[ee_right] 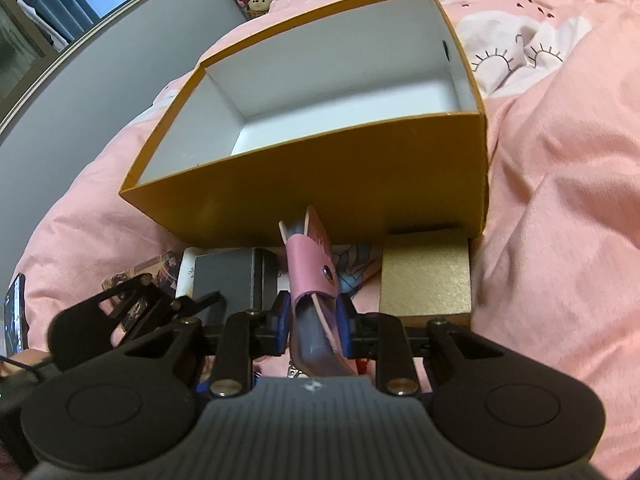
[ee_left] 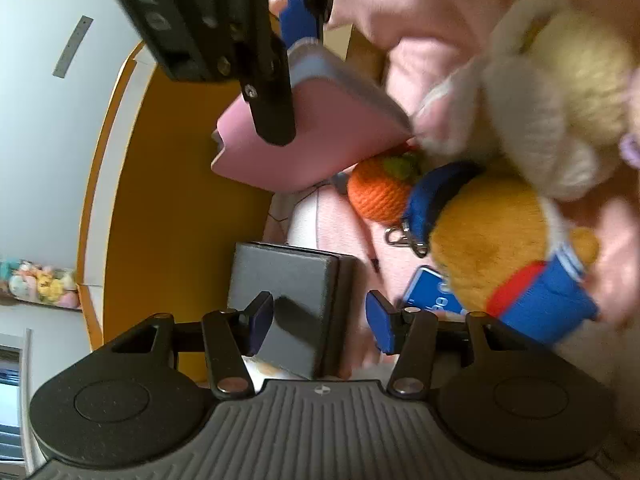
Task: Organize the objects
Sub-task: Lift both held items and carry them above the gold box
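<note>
My right gripper [ee_right: 312, 316] is shut on a pink leather pouch [ee_right: 310, 268] and holds it just in front of the orange cardboard box [ee_right: 320, 196], whose white inside is bare. In the left wrist view the pouch [ee_left: 288, 144] hangs from the right gripper [ee_left: 306, 20] next to the box wall [ee_left: 180, 200]. My left gripper [ee_left: 320, 320] is open, its fingers on either side of a dark grey box [ee_left: 292, 304], not touching it. Beside it lie an orange knitted toy [ee_left: 376, 196], a cream plush [ee_left: 540, 100] and an orange plush in blue [ee_left: 508, 256].
A gold box [ee_right: 426, 276] and printed cards [ee_right: 352, 264] lie against the orange box's front wall on the pink bedspread [ee_right: 560, 200]. The dark grey box [ee_right: 232, 276] sits to their left. A phone [ee_right: 16, 316] lies at far left. A blue card [ee_left: 432, 296] lies under the plush.
</note>
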A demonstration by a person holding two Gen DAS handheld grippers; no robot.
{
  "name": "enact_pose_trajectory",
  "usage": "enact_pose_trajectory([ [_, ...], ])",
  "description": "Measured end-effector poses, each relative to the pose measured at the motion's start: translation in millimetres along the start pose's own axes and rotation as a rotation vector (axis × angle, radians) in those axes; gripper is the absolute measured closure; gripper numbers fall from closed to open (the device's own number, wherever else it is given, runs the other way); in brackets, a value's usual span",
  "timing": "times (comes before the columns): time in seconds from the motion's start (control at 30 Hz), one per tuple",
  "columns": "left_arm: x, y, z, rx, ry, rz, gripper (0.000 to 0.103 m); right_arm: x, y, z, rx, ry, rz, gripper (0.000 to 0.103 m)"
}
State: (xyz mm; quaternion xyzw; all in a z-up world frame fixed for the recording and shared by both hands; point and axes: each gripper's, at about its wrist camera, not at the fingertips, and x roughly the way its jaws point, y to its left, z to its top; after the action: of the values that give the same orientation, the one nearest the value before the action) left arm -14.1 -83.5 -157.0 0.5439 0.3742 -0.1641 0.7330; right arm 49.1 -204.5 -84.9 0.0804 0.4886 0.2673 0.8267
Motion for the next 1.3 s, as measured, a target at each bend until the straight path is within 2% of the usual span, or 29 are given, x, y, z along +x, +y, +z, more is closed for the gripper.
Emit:
enact_pose_trajectory([
  [0.1, 15, -5, 3, 0.009, 0.030, 0.038, 0.032, 0, -3, -2, 0.009, 0.005, 0.001, 0.077],
  [0.33, 38, -10, 8, 0.018, 0.067, 0.071, 0.020, 0, -3, -4, 0.015, 0.005, 0.004, 0.077],
  [0.37, 37, -8, 8, 0.004, 0.067, 0.068, 0.021, 0, -3, -4, 0.015, 0.003, 0.001, 0.077],
  [0.5, 22, 2, 1, -0.088, 0.037, 0.073, 0.042, -2, -3, -5, 0.019, 0.002, -0.014, 0.078],
  [0.6, 9, 13, -5, -0.168, 0.013, 0.054, 0.050, -6, -3, -7, 0.019, 0.004, -0.029, 0.078],
  [0.67, -3, 23, -10, -0.239, -0.012, 0.034, 0.055, -9, -4, -7, 0.012, 0.007, -0.043, 0.078],
  [0.77, -22, 48, -20, -0.406, -0.052, -0.017, 0.060, -11, -2, -4, -0.026, 0.021, -0.057, 0.078],
  [0.8, -28, 53, -15, -0.467, -0.062, -0.042, 0.061, -11, 0, -2, -0.046, 0.037, -0.057, 0.075],
  [0.87, -33, 70, -22, -0.575, -0.069, -0.105, 0.061, -8, 5, 2, -0.096, 0.060, -0.069, 0.071],
  [0.9, -33, 77, -26, -0.621, -0.068, -0.143, 0.061, -7, 8, 5, -0.130, 0.062, -0.079, 0.066],
  [1.03, -47, 96, -38, -0.775, -0.065, -0.287, 0.061, 2, 15, 19, -0.205, 0.083, -0.101, 0.065],
  [1.13, -42, 101, -45, -0.834, -0.048, -0.355, 0.061, 8, 17, 29, -0.231, 0.100, -0.112, 0.065],
  [1.17, -39, 101, -45, -0.841, -0.040, -0.353, 0.062, 9, 17, 31, -0.236, 0.104, -0.110, 0.066],
  [1.23, -30, 97, -50, -0.848, -0.017, -0.343, 0.063, 11, 19, 35, -0.240, 0.107, -0.106, 0.075],
  [1.3, -23, 97, -48, -0.854, 0.002, -0.336, 0.063, 12, 22, 37, -0.249, 0.106, -0.106, 0.078],
])
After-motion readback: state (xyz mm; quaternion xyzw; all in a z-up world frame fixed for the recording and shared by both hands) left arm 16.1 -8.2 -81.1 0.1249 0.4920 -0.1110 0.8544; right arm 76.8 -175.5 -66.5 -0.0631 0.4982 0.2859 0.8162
